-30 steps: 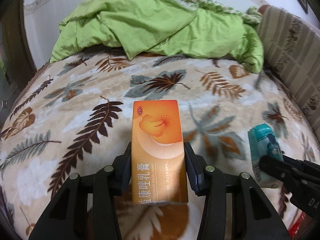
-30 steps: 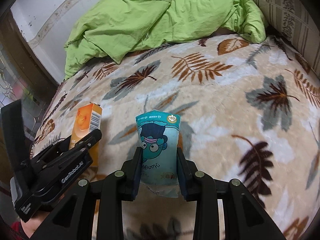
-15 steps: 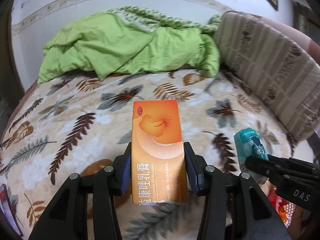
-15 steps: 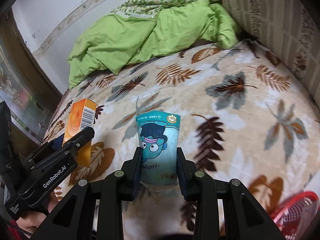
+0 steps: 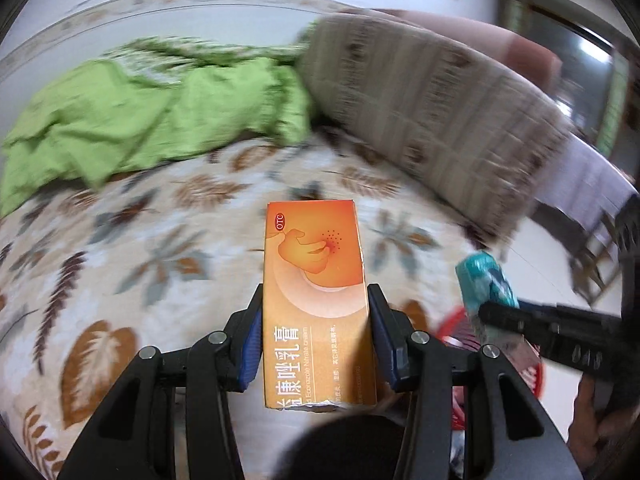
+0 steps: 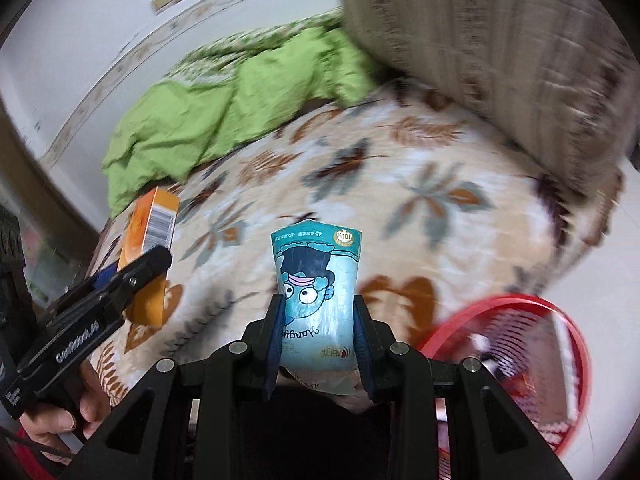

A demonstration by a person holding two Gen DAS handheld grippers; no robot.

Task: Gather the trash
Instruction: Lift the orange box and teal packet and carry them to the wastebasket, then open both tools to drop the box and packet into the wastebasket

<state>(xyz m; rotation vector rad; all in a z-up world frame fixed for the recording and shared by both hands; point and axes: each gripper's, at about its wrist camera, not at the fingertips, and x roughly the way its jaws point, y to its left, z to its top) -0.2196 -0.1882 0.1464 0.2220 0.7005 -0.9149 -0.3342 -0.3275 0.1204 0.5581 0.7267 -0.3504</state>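
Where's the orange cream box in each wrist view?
Left wrist: orange cream box centre frame, clamped in the left gripper.
Right wrist: same box at the left edge, held off the bed.
Shared landmark: green quilt.

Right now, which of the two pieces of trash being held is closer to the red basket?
The teal snack pouch in the right gripper: the red basket sits just to its right, while the orange cream box is farther left.
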